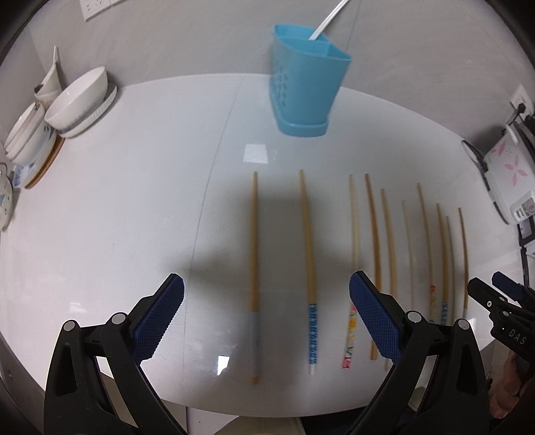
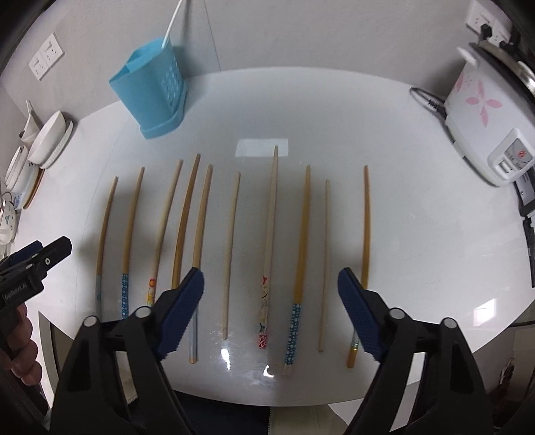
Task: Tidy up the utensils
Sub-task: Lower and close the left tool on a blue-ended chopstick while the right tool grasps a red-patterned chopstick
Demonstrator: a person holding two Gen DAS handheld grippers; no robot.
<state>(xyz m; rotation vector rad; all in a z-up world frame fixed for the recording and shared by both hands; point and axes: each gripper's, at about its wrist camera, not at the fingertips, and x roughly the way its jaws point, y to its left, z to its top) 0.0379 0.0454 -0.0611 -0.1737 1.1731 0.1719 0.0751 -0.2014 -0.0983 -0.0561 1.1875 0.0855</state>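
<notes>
The left tool (image 1: 266,311) hangs over the white counter (image 1: 133,200) with its jaws wide apart and nothing between the blue pads (image 1: 157,321). Two chopsticks lie flat on the counter under the gap: one with a pale grey band (image 1: 254,277) and one with a blue dotted band (image 1: 309,267). Neither touches the pads.

The right tool (image 2: 271,311) is also open and holds nothing. Under its gap lie four chopsticks: a plain thin one (image 2: 230,254), one with red drawings (image 2: 269,241), one with a blue dotted band (image 2: 299,264) and another plain thin one (image 2: 324,264). One more chopstick (image 2: 365,227) runs behind its right pad.

Ten chopsticks (image 2: 180,227) can be counted in the right wrist view. They lie side by side in a row, thin tips pointing to the far side of the counter. They are all apart from each other.

The left tool's black side shows at the left edge of the right view, with a hand (image 2: 20,354) below it. It has white writing, too blurred to read for sure. In the left view the other tool's side reads "DAS".

Beyond the row stands one blue holder (image 1: 302,80), with a white stick (image 1: 329,20) in it. It has holes in its side.

Far left are stacked white bowls and plates (image 1: 77,100). Far right sits one white rice cooker (image 2: 481,110) with pink flowers.
</notes>
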